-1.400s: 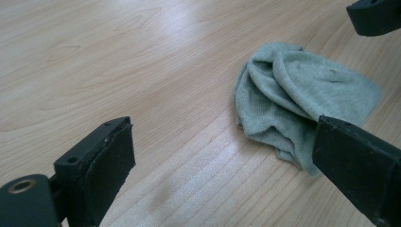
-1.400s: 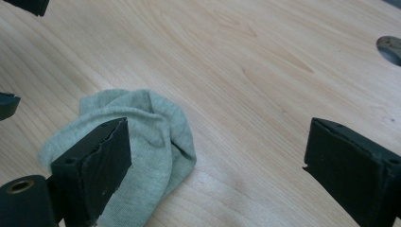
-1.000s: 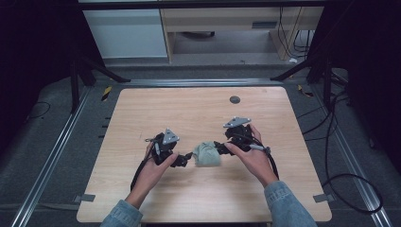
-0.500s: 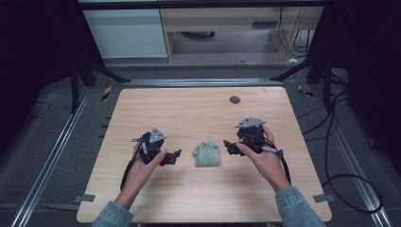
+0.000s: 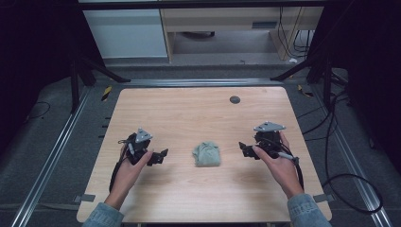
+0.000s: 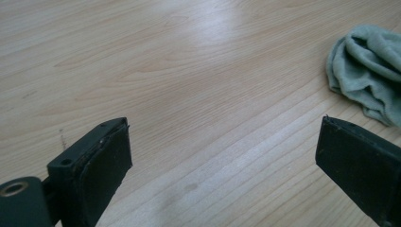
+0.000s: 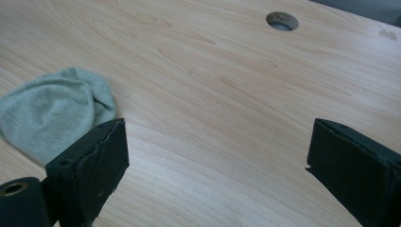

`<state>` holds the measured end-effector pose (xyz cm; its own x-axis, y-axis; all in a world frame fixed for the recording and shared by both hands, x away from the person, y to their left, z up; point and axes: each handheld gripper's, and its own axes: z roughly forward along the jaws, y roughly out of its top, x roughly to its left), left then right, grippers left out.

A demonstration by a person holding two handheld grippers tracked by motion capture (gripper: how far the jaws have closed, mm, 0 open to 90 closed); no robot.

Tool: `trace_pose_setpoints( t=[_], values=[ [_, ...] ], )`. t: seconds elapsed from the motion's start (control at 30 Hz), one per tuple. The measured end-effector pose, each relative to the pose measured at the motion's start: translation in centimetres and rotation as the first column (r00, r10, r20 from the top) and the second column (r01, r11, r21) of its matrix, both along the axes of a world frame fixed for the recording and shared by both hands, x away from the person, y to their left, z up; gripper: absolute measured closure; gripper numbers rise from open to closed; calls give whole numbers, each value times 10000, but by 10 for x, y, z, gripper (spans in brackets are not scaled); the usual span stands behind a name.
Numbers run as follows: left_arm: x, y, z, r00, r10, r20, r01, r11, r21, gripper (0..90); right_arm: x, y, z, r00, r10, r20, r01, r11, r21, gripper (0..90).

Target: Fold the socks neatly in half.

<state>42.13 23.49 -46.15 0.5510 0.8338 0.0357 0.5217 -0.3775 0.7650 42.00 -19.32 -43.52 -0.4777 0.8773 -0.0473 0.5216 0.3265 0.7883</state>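
A bundled grey-green cloth of soft, ribbed knit is lying crumpled on the pale wood-grain desk, between the left tool and the right tool and apart from both. Its slightly longer axis is running away from the person. Both tools are being held with jaws spread wide, nothing being gripped.

Light wooden table with rounded corners, a round hole near its far edge, right of centre. Metal rails run along the left and right sides on grey floor. White cabinet beyond the far edge; black cables on the right.
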Motion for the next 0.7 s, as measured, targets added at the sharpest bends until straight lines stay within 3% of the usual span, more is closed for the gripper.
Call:
trace_pose_setpoints(
  t=[0.37,0.7],
  values=[
    [0,13,-11,9995,193,-255,-189,9997,153,35,-9,-32,-27,9969,-680,-397,679,9977,-34,70],
    [1,28,-20,9977,486,-472,-472,9984,311,35,-12,-47,-46,9931,-792,-860,802,9967,85,73]
  ],
)
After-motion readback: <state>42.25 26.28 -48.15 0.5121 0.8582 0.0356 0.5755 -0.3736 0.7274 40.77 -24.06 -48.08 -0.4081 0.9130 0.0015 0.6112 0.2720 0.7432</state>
